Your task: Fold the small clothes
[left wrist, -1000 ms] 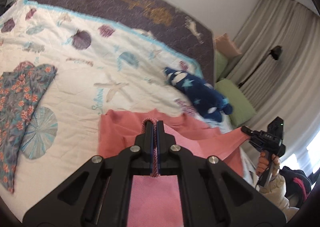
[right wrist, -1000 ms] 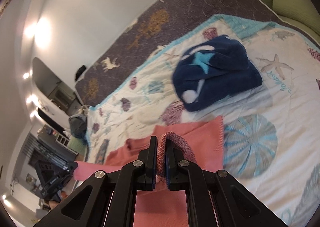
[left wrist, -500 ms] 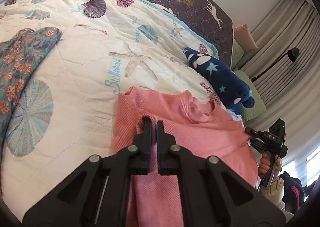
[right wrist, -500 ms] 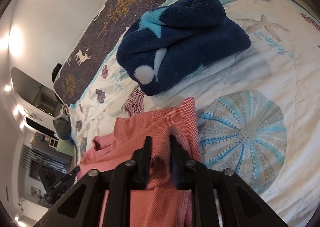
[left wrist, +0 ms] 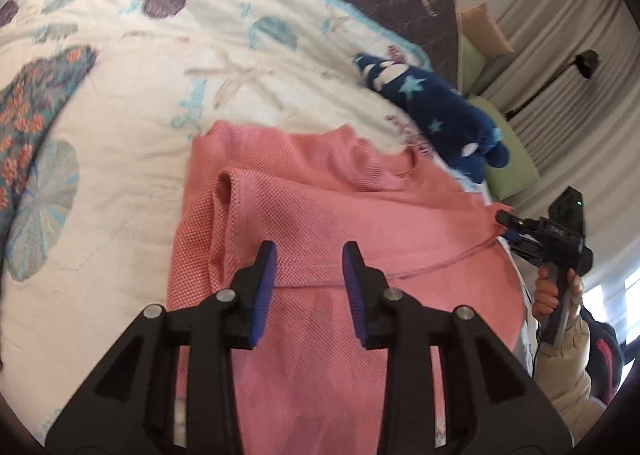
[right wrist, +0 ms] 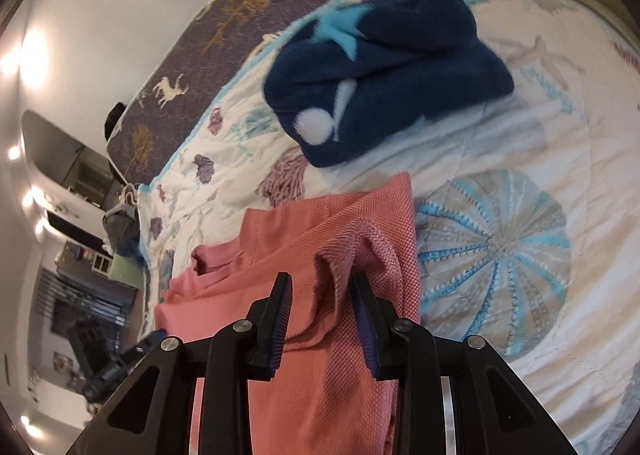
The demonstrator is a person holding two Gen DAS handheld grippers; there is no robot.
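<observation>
A pink knit top [left wrist: 320,215] lies folded on the white seashell quilt [left wrist: 132,103]. My left gripper [left wrist: 308,255] is open just above the top's folded layer, holding nothing. In the right wrist view the same pink top [right wrist: 320,255] lies under my right gripper [right wrist: 320,287], which is open with a raised fold of cloth between its fingers but not pinched. The right gripper also shows in the left wrist view [left wrist: 508,221], at the top's right edge.
A dark blue starry fleece garment [right wrist: 384,95] lies folded beyond the pink top; it also shows in the left wrist view [left wrist: 440,115]. A floral garment [left wrist: 32,119] lies at the left. Green pillows [left wrist: 508,159], curtains and a floor lamp stand past the bed's right side.
Both grippers were shut on the pink top and carried its edge forward over itself. Both have opened and let the cloth drop flat on the quilt.
</observation>
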